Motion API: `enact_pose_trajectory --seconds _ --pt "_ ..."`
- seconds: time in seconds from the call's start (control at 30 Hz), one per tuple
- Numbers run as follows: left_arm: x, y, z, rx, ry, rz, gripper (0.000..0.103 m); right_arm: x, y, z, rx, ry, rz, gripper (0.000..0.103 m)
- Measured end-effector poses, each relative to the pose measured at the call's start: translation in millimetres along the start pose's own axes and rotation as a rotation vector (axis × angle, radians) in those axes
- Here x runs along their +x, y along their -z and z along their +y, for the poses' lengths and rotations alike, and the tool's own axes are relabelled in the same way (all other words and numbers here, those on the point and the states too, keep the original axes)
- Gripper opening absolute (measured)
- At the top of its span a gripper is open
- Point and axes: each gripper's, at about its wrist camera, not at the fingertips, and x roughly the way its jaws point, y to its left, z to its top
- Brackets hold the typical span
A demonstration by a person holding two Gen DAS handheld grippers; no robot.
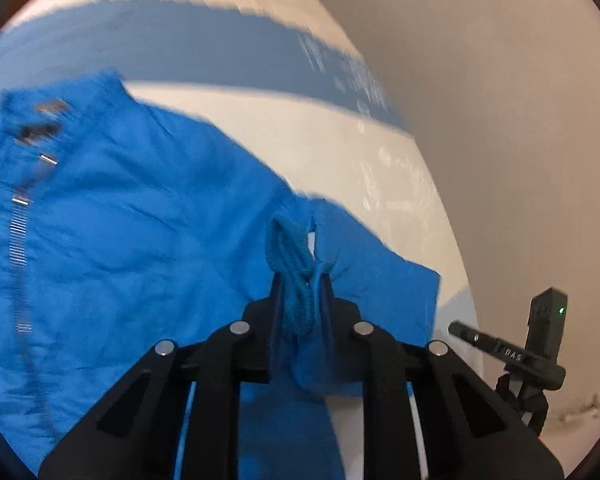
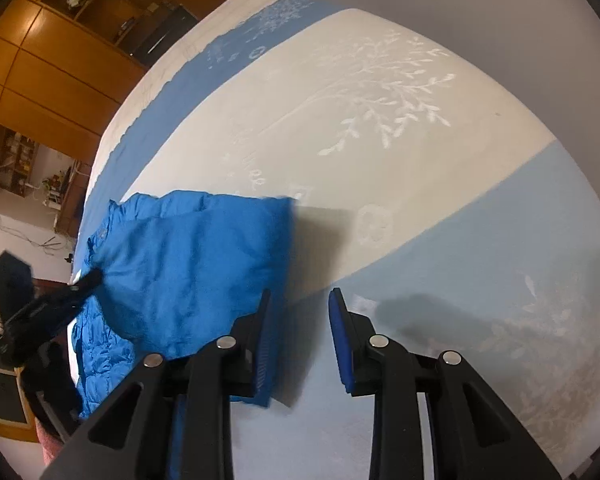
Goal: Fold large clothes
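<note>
The bright blue puffer jacket (image 1: 140,208) lies spread on the blue-and-cream striped bed (image 2: 380,128). The left claw (image 1: 300,280) is clamped on its ribbed knit cuff (image 1: 292,264); the right claw (image 2: 298,300) hangs partly open, holding nothing, beside the folded sleeve. Better carry that cuff flat across the chest, keeping it taut.

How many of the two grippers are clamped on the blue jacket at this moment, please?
1. The left gripper is shut on the blue jacket's ribbed cuff. The right gripper is open above the bedspread, holding nothing.
</note>
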Motion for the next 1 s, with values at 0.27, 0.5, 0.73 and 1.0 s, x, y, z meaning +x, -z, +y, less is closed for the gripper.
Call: enact_pose_trajectory --seconds 0.27,0.5,0.73,1.0 --pt "-96.3 1.6 81.4 -0.112 -0.226 -0.206 0.015 29.3 -6.1 59.4 -0.128 -0.070 0.052 0.029" --pt "-148.1 10.5 158.1 -0.235 -0.410 -0.281 0.015 63.0 -2.2 141.2 -0.294 -0.160 0.119 0.029" --pt "-152.9 15.5 228.6 -0.352 -0.512 -0.225 0.015 106.0 8.1 207.7 -0.420 -0.176 0.200 0.029" --pt "-116.4 38.5 279.8 -0.425 -0.530 -0.103 0.019 153.3 14.2 207.1 -0.424 -0.044 0.272 0.022"
